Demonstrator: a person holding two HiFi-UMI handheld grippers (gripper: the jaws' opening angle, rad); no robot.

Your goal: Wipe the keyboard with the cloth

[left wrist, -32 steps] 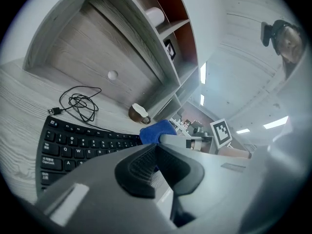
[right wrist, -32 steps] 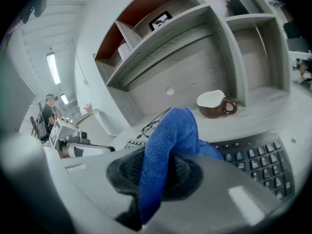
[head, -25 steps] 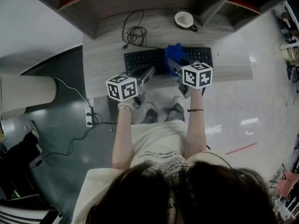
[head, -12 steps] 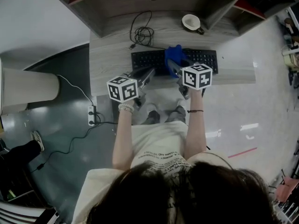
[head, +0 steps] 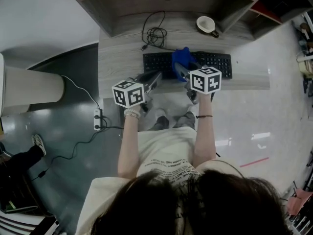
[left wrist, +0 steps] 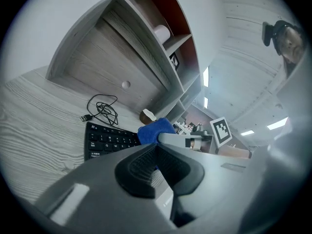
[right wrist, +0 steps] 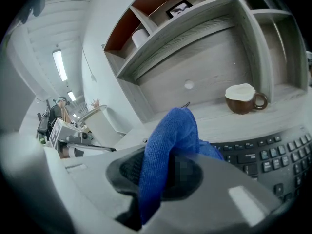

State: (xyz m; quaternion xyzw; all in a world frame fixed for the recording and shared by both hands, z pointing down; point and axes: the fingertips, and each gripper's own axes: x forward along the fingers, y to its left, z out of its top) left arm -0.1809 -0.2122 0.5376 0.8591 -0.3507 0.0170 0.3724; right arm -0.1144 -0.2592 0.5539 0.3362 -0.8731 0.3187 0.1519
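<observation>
A black keyboard (head: 215,61) lies across the wooden desk (head: 117,58). My right gripper (head: 182,71) is shut on a blue cloth (head: 181,57), which rests on the keys a little left of the keyboard's middle. In the right gripper view the cloth (right wrist: 168,145) bulges up between the jaws, with keys (right wrist: 265,152) to its right. My left gripper (head: 150,80) is shut and holds nothing. It hovers at the desk's front edge, by the keyboard's left end. From the left gripper view I see the keyboard (left wrist: 105,139) and the cloth (left wrist: 153,130) beyond its tips.
A brown cup (head: 206,24) stands at the back right of the desk. A coiled black cable (head: 154,35) lies behind the keyboard. Shelves (right wrist: 195,13) rise over the desk's back. On the floor to the left lies a power strip (head: 98,120).
The cloth in my right gripper now sits a little further left along the keyboard. The left gripper has stayed at the desk's front edge.
</observation>
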